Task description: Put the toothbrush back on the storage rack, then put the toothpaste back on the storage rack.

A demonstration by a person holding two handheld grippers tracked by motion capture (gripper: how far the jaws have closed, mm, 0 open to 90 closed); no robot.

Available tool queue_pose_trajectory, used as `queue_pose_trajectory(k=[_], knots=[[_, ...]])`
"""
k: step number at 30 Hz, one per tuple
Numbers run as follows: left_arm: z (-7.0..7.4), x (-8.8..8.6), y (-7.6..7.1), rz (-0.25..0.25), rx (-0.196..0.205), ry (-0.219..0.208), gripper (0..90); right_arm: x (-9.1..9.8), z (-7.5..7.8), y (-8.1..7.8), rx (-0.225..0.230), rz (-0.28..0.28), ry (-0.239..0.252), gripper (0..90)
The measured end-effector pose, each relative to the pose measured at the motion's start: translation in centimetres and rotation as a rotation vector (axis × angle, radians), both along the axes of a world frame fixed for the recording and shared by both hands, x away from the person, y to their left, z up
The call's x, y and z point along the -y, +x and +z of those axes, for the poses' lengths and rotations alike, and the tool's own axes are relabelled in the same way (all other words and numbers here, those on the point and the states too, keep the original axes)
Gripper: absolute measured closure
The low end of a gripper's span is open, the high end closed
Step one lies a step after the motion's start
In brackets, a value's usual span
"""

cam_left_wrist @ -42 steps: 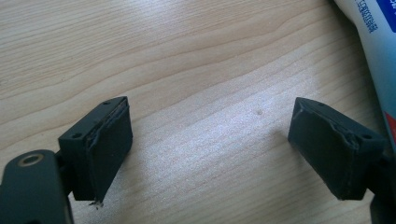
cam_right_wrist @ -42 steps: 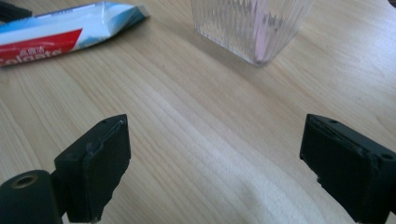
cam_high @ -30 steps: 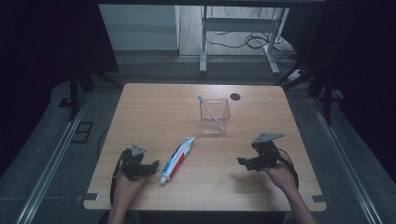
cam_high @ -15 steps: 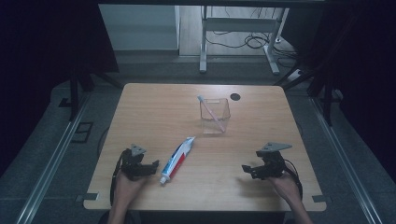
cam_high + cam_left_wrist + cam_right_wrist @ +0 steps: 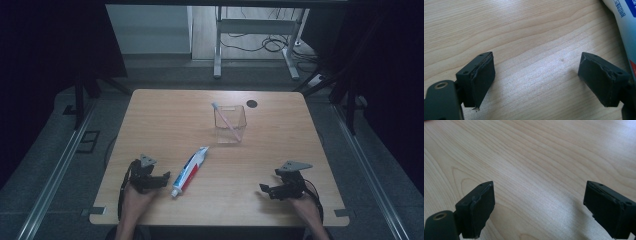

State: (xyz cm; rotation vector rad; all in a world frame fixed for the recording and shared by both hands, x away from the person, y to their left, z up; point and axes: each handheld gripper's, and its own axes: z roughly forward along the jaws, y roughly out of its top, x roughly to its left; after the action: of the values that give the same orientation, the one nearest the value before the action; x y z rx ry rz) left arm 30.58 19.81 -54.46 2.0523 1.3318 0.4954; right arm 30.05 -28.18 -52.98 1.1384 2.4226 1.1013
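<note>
Toothpaste tube [image 5: 624,22] beside wide left tool [image 5: 536,80] — right tool [image 5: 539,207] wide over bare wood.

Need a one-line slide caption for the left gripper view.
Left gripper, jaws open over the wooden table, with the toothpaste tube lying just beside one jaw.

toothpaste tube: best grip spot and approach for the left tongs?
Grip the toothpaste tube across its flat body near the middle, jaws closing on its two long edges. It lies flat on the table, cap end toward the person and crimped end toward the clear cup. The open left tongs sit just to its left, so coming from above, over that side, probably suits.
</note>
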Motion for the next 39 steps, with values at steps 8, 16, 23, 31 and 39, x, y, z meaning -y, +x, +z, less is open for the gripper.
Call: queue_pose_trajectory(k=[8,16,23,31,39], knots=[[0.0,0.0,0.0,0.001,0.000,0.000,14.2,0.2,-1.0,-0.3,0.010,0.000,-0.020,10.0],[0.0,0.0,0.0,0.001,0.000,-0.001,14.4,0.4,-1.2,-0.5,0.035,-0.006,-0.028,10.6],[0.0,0.0,-0.1,0.001,0.003,-0.001,15.1,0.1,-1.3,-0.8,0.053,-0.005,-0.067,10.7],[0.6,0.1,-0.1,-0.017,-0.008,-0.001,24.2,0.1,-1.2,-0.8,0.054,-0.008,-0.069,10.8],[1.8,0.6,-0.6,-0.070,0.023,-0.036,44.8,0.1,-1.2,-0.8,0.054,-0.008,-0.069,10.8]])
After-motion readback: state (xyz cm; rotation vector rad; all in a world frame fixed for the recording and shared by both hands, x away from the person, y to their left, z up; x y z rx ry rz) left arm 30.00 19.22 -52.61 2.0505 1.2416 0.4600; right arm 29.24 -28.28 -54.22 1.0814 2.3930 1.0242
